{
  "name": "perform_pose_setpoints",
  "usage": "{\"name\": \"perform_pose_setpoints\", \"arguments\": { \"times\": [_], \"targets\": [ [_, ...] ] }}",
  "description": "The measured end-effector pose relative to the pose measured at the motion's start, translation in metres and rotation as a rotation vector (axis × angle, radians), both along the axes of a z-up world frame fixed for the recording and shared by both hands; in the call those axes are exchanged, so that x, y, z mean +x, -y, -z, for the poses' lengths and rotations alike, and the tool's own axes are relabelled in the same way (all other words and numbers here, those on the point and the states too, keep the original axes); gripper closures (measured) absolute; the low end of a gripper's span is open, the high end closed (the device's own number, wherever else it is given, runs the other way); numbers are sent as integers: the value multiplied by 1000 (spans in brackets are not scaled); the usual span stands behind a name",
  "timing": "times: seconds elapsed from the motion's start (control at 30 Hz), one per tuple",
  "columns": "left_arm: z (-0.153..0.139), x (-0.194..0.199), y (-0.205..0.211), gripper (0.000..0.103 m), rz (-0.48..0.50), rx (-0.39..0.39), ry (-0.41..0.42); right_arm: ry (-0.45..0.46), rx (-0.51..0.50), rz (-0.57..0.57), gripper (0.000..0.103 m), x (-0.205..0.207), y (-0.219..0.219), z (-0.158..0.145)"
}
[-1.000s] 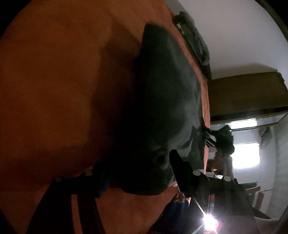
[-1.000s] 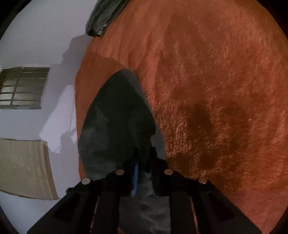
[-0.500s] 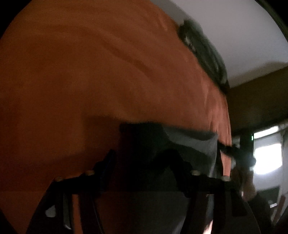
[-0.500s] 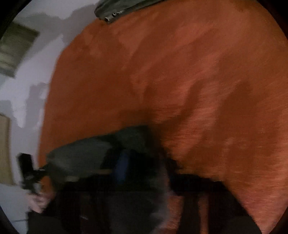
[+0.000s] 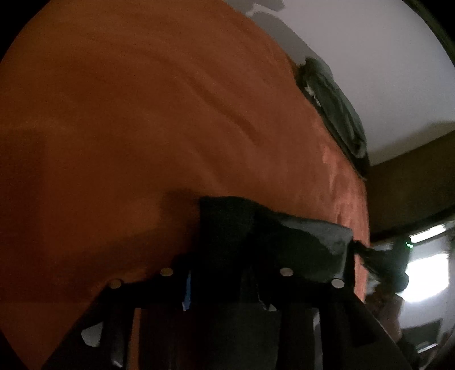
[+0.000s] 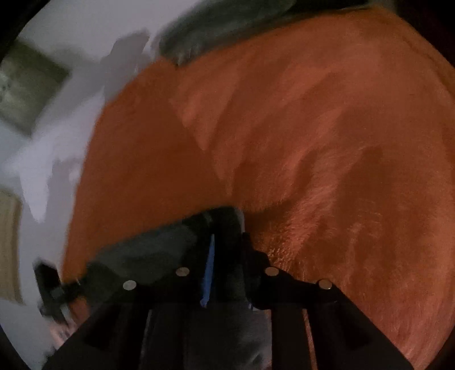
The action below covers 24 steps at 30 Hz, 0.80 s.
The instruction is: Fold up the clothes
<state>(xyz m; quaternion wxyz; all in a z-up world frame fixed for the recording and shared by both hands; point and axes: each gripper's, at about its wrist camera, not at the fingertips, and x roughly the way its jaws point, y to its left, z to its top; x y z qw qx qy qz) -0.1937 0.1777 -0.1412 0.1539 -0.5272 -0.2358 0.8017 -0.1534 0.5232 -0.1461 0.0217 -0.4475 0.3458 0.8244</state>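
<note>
A dark grey garment (image 5: 301, 242) hangs stretched between my two grippers, low over the orange blanket (image 5: 142, 128). My left gripper (image 5: 224, 256) is shut on one corner of it; cloth fills the gap between the fingers. In the left wrist view the right gripper (image 5: 381, 261) holds the other corner at the far right. In the right wrist view the garment (image 6: 159, 250) runs left to the left gripper (image 6: 54, 284). My right gripper (image 6: 224, 244) still pinches a fold of it beside a blue pad, and its jaws are opening.
A pile of grey-green clothes (image 5: 335, 113) (image 6: 227, 25) lies at the blanket's far edge by the white wall. A dark wooden piece (image 5: 412, 185) and a bright window (image 5: 426, 273) are at the right. The orange blanket (image 6: 312, 142) stretches ahead.
A second ago the garment lay spread flat on the blanket. Both grippers have pulled its near edge up and back; the left jaws have narrowed onto the cloth, and both views now tilt higher.
</note>
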Motion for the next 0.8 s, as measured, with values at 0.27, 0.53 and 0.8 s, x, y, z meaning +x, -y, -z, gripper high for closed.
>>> {"name": "perform_pose_setpoints", "arguments": {
  "times": [0.27,0.53,0.8],
  "targets": [
    [-59,79,-64,53,152,-73,-128,-63,158,-144,69,65,77,-36],
    [1,86,-108,54,174,-176,-115,92,129,-272,80,75,139,44],
    [-23,108,-62,53,153,-142,-69,87,62,-219,91,87,110,29]
  ]
}}
